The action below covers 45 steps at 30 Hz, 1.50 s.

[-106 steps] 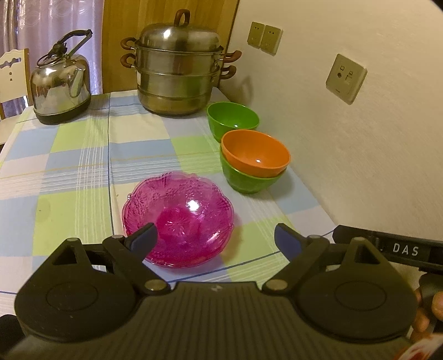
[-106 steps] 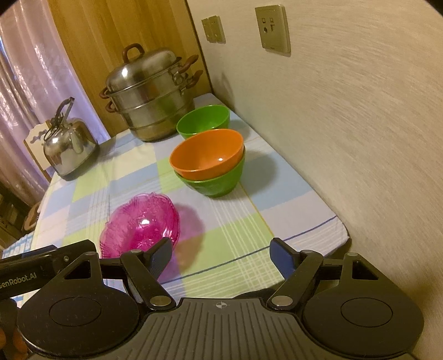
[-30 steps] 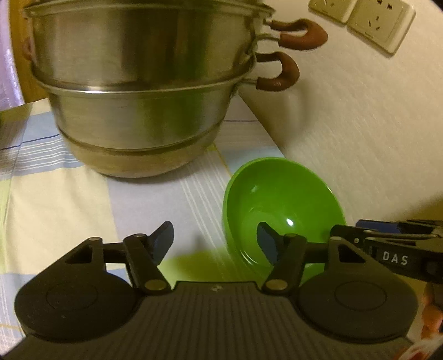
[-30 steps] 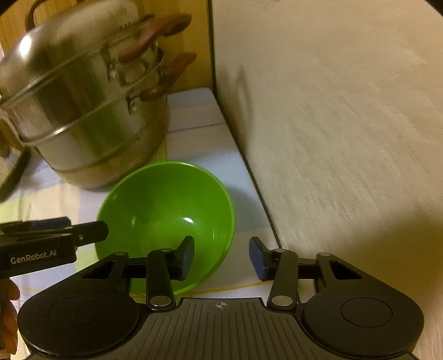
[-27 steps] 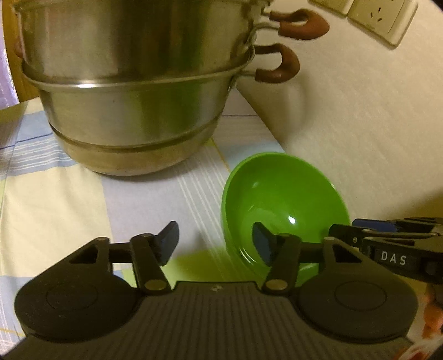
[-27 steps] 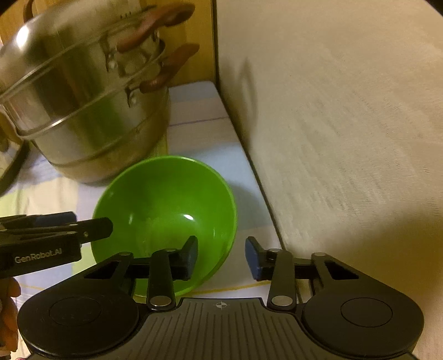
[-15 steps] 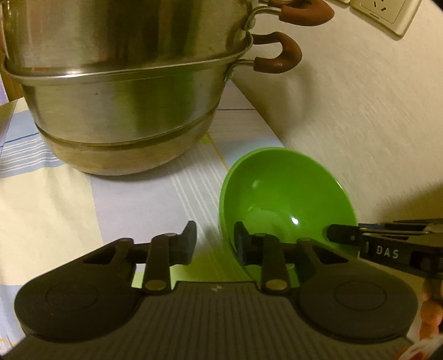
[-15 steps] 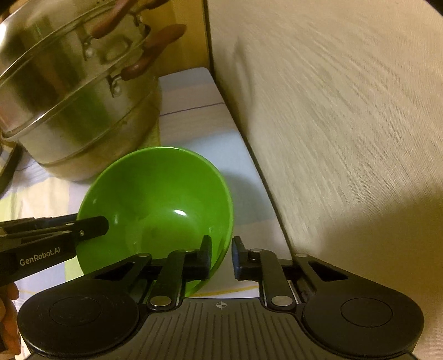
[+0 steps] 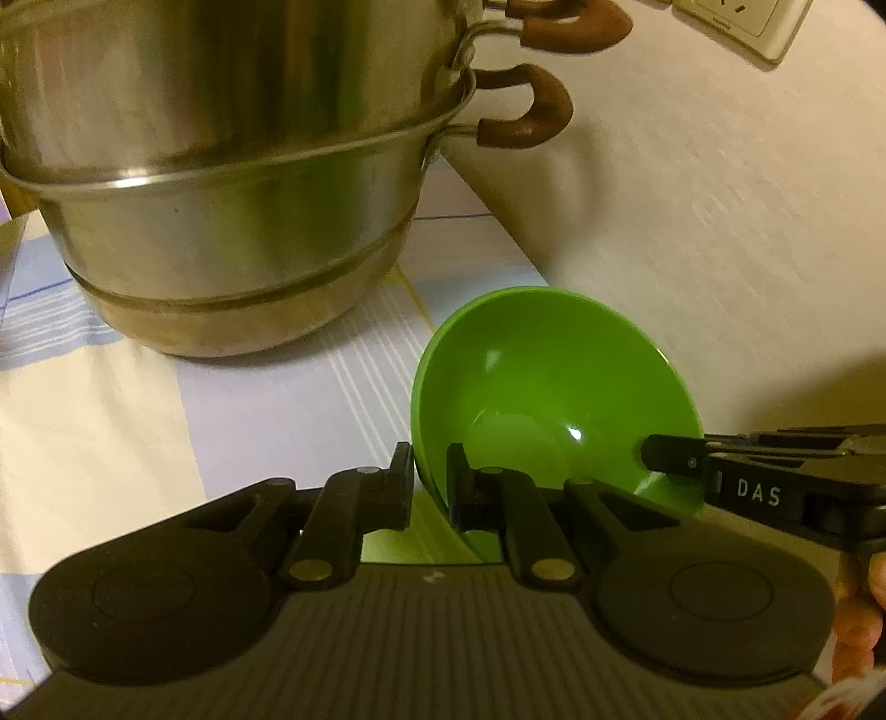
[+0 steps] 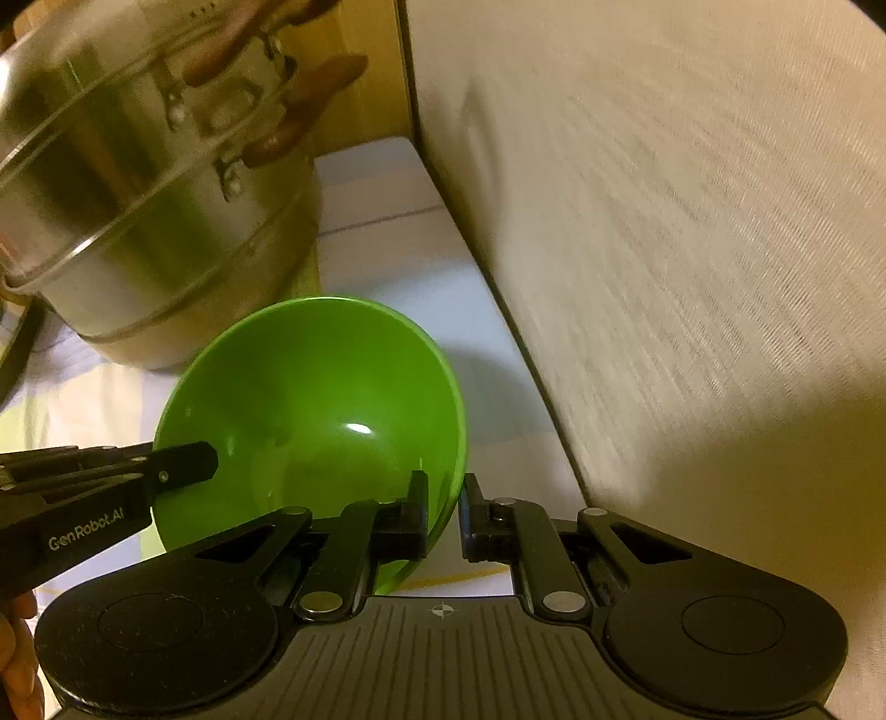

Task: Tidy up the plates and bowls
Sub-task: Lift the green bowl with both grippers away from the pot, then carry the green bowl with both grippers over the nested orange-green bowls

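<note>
A green bowl point(image 9: 554, 387) sits tilted just in front of the steel steamer pot, held on two opposite sides of its rim. My left gripper point(image 9: 431, 476) has its jaws closing on the bowl's left rim, one pad inside and one outside. On the right rim my right gripper point(image 10: 443, 509) is shut the same way, with the green bowl point(image 10: 310, 399) filling the view ahead of it. Each gripper's tip also shows in the other's view: the right gripper point(image 9: 681, 459) and the left gripper point(image 10: 183, 465). No other bowls or plates are in view.
A large stacked steel steamer pot point(image 9: 221, 194) with brown handles stands close behind the bowl on the checked tablecloth point(image 9: 99, 432). The wall point(image 10: 692, 249) runs close along the table's right edge, with a socket point(image 9: 731, 22) up on it. Fingers of a hand point(image 9: 864, 626) show at the right.
Both grippers went from wide open around the bowl's rim to closed on it. The bowl has tipped and come slightly nearer the cameras.
</note>
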Motion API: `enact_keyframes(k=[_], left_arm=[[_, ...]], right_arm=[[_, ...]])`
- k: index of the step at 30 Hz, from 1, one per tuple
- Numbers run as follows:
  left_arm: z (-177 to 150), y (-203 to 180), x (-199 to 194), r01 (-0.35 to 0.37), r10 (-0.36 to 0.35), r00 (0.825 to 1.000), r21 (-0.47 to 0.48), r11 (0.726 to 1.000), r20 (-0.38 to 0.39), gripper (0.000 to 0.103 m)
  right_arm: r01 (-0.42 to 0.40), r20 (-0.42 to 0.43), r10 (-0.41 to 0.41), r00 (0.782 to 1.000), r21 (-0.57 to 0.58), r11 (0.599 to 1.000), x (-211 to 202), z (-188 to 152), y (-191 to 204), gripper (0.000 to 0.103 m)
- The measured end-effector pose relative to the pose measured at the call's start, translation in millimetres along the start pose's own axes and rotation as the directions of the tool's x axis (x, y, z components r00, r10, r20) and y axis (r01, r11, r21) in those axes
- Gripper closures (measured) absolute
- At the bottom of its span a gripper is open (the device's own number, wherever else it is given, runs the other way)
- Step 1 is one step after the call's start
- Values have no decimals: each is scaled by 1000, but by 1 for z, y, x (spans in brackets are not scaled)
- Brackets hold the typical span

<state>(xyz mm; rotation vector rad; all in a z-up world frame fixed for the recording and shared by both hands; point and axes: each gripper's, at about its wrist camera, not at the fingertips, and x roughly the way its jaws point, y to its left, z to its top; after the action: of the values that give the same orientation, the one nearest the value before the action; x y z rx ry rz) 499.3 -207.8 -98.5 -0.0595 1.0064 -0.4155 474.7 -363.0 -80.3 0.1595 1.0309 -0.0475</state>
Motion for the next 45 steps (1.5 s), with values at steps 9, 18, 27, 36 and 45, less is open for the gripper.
enact_keyframes(k=[9,18,27,36,45], left_arm=[[16,-10,-52,-1,0,999,21,1000,52,93],[8,-41,-120,-9,2,997,82,997,81,93],[-41,-64,-156,7,-13,998,93,996,55,93],[-88,-70,-147,8,-9,1000,94,996,9,92],[-104,-70,-132,-10,11,1000,108,994,-11,92]], right_arm=[[-2,54,3,999,-10,1000,-48,11,10,92],[21,93,-19,996,-25,999,-132,-3,19,92],[11,69,-11,998,-2,1000,-169,-51,9,92],[2,26,-3,1000,23,1000,-163,-105,-4,92],[17,-3,-17,1000,14,1000,-139,-126,-7,92]])
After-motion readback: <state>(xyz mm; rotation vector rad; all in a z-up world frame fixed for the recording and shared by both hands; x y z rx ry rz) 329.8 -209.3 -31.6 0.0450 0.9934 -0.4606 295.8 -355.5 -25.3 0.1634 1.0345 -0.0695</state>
